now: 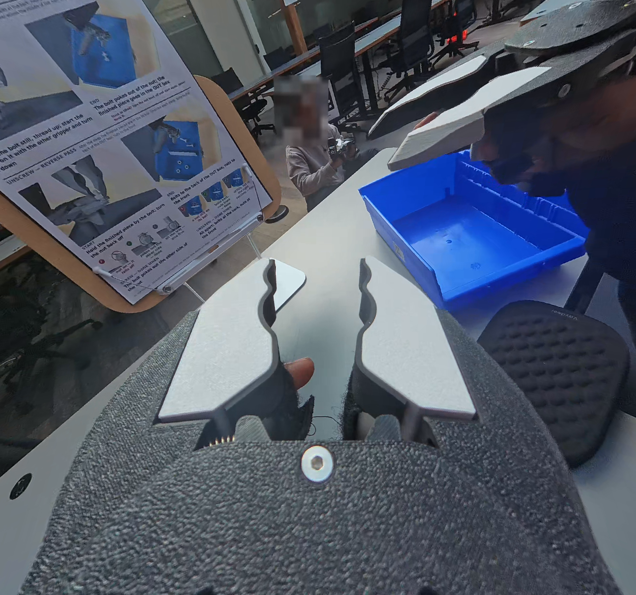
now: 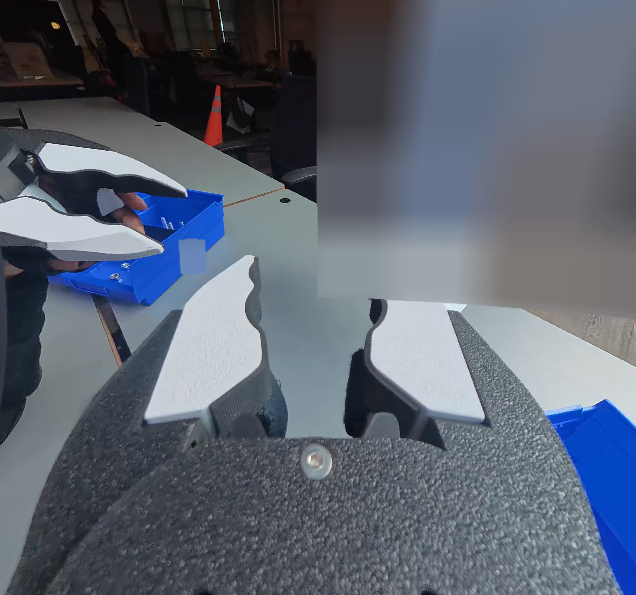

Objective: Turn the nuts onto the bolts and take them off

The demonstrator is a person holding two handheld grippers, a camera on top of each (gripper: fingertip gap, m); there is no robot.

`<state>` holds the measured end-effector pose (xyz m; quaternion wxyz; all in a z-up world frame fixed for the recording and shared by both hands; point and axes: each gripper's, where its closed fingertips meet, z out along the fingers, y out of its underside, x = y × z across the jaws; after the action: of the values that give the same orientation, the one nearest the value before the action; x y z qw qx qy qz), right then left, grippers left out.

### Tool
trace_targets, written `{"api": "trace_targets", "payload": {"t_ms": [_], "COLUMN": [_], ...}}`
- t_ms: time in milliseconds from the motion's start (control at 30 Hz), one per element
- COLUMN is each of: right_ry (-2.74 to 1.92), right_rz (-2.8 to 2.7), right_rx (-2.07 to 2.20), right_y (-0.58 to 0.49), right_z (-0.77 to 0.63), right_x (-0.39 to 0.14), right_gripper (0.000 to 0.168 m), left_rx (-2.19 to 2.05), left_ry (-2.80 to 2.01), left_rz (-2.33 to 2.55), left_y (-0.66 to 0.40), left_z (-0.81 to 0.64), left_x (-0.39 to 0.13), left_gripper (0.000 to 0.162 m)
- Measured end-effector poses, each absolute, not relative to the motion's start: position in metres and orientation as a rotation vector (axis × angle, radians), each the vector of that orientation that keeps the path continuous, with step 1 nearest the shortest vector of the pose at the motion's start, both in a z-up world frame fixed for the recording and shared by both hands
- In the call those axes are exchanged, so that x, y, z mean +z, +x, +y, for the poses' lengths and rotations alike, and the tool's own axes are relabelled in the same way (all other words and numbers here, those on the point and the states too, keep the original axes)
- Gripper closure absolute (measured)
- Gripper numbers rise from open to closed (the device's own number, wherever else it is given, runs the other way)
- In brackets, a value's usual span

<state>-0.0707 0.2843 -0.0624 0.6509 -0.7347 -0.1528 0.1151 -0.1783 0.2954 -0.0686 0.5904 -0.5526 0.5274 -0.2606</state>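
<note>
Left wrist view: your left gripper (image 1: 316, 269) is wide apart and holds nothing, bare grey table (image 1: 320, 234) ahead; a smooth blue bin (image 1: 475, 234) sits at right.

Right wrist view: your right gripper (image 2: 316, 279) also gapes, nothing in it; bolts (image 2: 170, 224) and nuts (image 2: 117, 276) lie in the far bin (image 2: 165, 269), middle left.

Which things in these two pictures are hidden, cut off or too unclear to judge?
- Right wrist view: the left claw covers part of the blue bin, so the bolts and nuts cannot be counted.
- Right wrist view: a blur patch hides the upper right; the second blue bin is cut by the edge.
- Left wrist view: the right claw overhangs the empty blue bin; its far corner is hidden.
</note>
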Motion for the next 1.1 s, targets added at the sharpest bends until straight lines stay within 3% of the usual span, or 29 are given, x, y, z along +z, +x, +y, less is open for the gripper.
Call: {"api": "trace_targets", "payload": {"t_ms": [400, 600, 733, 1000, 1100], "right_ry": [-1.69, -1.719, -1.729, -1.715, -1.72], "right_rz": [-0.422, -0.415, -0.403, -0.374, -0.37], "right_rx": [0.22, 0.194, 0.094, 0.088, 0.028], "right_y": [-0.107, -0.105, -0.093, -0.094, -0.093], "right_z": [0.281, 0.285, 0.289, 0.285, 0.286], "right_x": [-0.067, -0.073, -0.069, -0.066, -0.066], "right_gripper": [0.107, 0.106, 0.105, 0.107, 0.106], "left_rx": [-0.689, -0.66, -0.653, -0.539, -0.508], "left_ry": [-1.278, -1.513, -1.534, -1.465, -1.461], "left_rz": [1.233, 1.195, 1.103, 1.178, 1.154], "left_y": [-0.205, -0.216, -0.236, -0.254, -0.252], "left_z": [0.288, 0.312, 0.332, 0.366, 0.375], "left_x": [-0.064, -0.12, -0.162, -0.077, -0.068], "left_gripper": [0.115, 0.115, 0.132, 0.117, 0.114]}}
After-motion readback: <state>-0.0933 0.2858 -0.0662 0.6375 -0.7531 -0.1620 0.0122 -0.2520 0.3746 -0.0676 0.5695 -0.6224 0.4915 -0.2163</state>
